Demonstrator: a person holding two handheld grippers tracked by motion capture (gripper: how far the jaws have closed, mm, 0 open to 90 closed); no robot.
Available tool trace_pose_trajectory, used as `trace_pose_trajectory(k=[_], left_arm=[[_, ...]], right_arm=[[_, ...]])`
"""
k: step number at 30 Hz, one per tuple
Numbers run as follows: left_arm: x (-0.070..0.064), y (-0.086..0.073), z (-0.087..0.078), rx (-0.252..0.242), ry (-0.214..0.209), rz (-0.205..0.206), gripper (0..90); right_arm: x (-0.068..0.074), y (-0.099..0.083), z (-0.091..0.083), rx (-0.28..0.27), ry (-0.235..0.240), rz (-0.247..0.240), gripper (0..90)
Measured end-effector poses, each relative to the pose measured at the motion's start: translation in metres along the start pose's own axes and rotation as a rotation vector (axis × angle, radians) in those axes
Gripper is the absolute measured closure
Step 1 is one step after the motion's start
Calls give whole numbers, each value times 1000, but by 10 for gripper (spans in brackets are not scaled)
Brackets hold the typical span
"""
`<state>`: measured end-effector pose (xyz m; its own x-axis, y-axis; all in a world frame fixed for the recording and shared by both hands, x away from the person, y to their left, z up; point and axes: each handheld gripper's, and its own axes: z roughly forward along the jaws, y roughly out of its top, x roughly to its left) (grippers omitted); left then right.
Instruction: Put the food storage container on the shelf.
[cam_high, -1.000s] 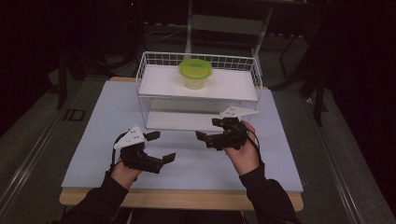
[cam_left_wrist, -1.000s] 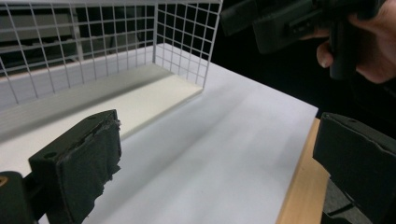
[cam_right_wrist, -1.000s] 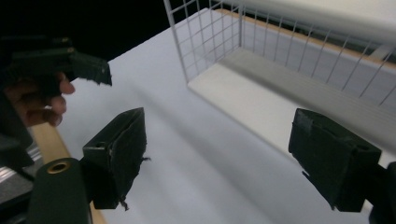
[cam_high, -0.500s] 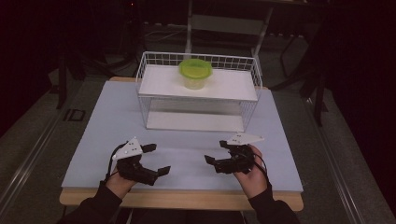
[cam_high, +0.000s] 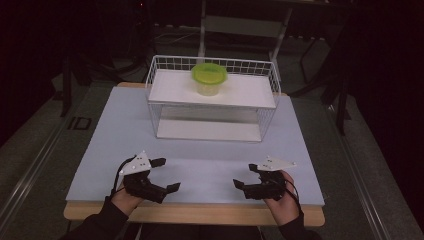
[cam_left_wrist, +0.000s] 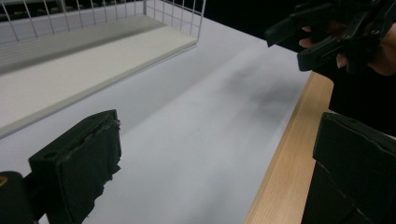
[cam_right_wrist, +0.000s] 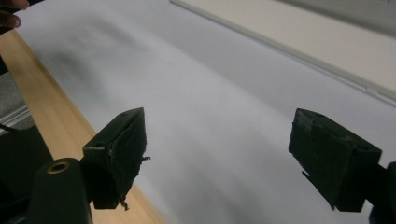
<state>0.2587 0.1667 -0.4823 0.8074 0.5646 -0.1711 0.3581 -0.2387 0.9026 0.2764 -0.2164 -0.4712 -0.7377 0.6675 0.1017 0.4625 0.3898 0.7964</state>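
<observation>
White wire basket (cam_high: 212, 100) sits well ahead of me on the pale surface (cam_high: 120, 130); on its shelf stands the clear tub with green lid (cam_high: 209, 78). My left gripper (cam_high: 161, 175) and right gripper (cam_high: 244, 176) hover near the front edge, fingers apart, holding nothing.

Overhead forward view; two low table-edge (cam_high: 200, 214) closeups

The letters "ID" are being shown in dark print on the grey floor (cam_high: 45, 145) left of the table (cam_high: 115, 135).
</observation>
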Motion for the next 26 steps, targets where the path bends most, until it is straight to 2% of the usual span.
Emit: trace_pose_trajectory(k=[12,15,26], left_arm=[[7,-8,0,22,-11,-6,20],[8,-8,-2,9,-6,-18,20],[6,-7,-4,-7,-6,-18,20]], right_arm=[[-12,-18,-5,34,-28,18,189],[-15,-20,-3,40,-27,34,190],[-16,-21,-1,58,-39,26,191]])
